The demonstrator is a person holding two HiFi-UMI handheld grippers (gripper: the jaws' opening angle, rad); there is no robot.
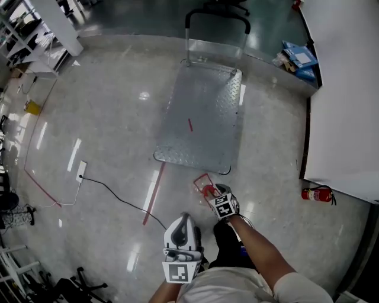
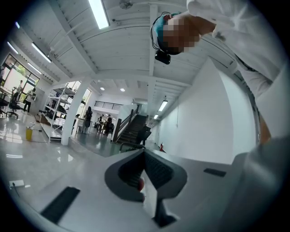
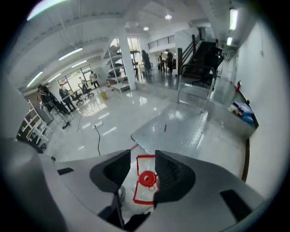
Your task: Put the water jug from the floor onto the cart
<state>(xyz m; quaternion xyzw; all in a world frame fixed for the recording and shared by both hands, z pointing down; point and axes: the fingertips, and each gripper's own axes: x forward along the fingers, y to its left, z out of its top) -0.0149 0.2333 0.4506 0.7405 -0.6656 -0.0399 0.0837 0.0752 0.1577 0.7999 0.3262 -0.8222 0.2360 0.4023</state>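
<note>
Right gripper (image 3: 142,159) spread above water jug (image 3: 147,178); left gripper (image 2: 144,155) pressed together; cart (image 1: 201,112) edge just beyond jug.

Water jug (image 3: 147,178): clear body, red cap, red-edged outline on it. Cart (image 1: 201,115): silver diamond-plate deck w/ short red mark; handle grip (image 1: 216,13) black. Floor (image 1: 106,118): glossy lt grey; red tape strip (image 1: 153,194). Fire extinguisher (image 1: 317,193): red, blk hose. Cable (image 1: 127,204) blk, power strip (image 1: 82,170) white. Right gripper (image 3: 142,159) & left gripper (image 2: 144,158): lt grey shells, blk ribbed pads. Marker cubes (image 1: 182,272): white w/ blk square patterns. Boxes (image 1: 299,59) blue. Wall panel (image 1: 343,89) white.
</note>
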